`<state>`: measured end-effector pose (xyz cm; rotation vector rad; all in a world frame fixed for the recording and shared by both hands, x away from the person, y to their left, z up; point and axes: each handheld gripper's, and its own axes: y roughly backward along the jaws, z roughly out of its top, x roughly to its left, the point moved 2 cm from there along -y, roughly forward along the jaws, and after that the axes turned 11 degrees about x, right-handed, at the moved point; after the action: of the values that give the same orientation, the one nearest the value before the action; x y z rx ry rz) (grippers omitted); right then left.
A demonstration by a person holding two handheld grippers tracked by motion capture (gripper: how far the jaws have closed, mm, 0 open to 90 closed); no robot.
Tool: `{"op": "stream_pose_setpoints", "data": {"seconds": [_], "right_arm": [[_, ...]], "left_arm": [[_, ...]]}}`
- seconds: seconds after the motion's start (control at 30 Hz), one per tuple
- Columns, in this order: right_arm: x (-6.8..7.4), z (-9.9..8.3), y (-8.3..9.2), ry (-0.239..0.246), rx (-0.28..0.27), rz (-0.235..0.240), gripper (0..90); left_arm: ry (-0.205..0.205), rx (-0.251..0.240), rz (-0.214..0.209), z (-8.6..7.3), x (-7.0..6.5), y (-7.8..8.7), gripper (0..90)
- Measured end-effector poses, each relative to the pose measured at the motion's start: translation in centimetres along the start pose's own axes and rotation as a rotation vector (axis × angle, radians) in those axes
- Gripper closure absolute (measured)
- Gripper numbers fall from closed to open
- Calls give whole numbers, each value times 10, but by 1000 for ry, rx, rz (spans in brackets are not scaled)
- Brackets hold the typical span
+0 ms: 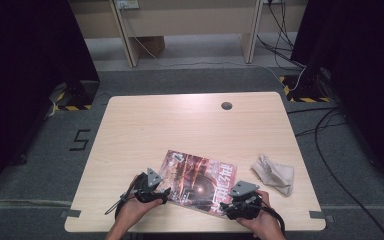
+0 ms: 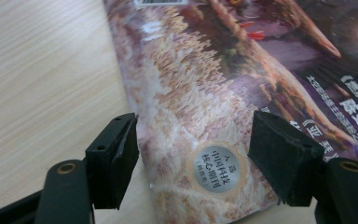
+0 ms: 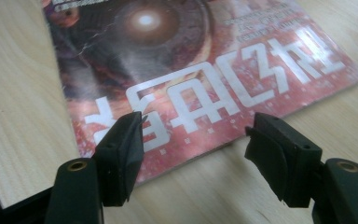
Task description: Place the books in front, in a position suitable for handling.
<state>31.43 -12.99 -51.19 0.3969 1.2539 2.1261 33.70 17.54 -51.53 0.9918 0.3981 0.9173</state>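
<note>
— Magazine [image 1: 198,181], glossy, lies flat on the wooden table [image 1: 180,125], near the edge on the person's side, turned at an angle. Where are the two grippers?

— One at each of its near corners. The left gripper [image 1: 164,192] sits at the magazine's left near corner, the right gripper [image 1: 226,206] at its right near corner, each held in a hand coming in from the bottom of the high view.

— How do the left jaws stand?

— Apart, at a moderate gap. In the left gripper view one black jaw sits over bare wood just beside the magazine's long edge, the other over the cover, with a round silver sticker [image 2: 218,167] between them. The pads press on nothing.

— And the right?

— Also apart, about as wide. In the right gripper view one jaw hangs over the corner of the cover by the large white lettering [image 3: 223,93], the other over bare table past the magazine's edge. Whether the tips touch the paper cannot be told, but nothing is clamped.

— Anything else on the table?

— A crumpled beige cloth [image 1: 274,172] lies to the right of the magazine, apart from it, and a round grommet hole [image 1: 226,105] sits near the far edge.
</note>
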Motion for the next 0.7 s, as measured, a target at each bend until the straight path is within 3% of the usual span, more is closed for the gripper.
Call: {"op": "stream_pose_setpoints", "data": {"seconds": [0.1, 0.17, 0.23, 0.3, 0.33, 0.43, 0.53, 0.7], "right_arm": [[7, 1, 3, 3, -31, 90, 323], [21, 2, 0, 67, -18, 119, 316], [26, 2, -2, 70, 1, 118, 314], [27, 2, -3, 89, 11, 78, 338], [23, 2, -3, 76, 14, 53, 309], [16, 0, -3, 40, 14, 55, 311], [4, -2, -2, -1, 15, 17, 329], [-6, 0, -4, -16, 22, -31, 321]], "left_arm": [[-15, 6, -10, -3, -7, 3, 315], [-14, 6, -13, -4, -9, 4, 315], [-15, 7, -19, -5, -11, 5, 315], [-20, 13, -26, -6, -14, 6, 315], [-25, 16, -34, -7, -15, 7, 317], [-33, 13, -56, -10, -22, 9, 316], [-50, 8, -75, -11, -30, 11, 317], [-88, -1, -62, -10, -44, 13, 318]]}}
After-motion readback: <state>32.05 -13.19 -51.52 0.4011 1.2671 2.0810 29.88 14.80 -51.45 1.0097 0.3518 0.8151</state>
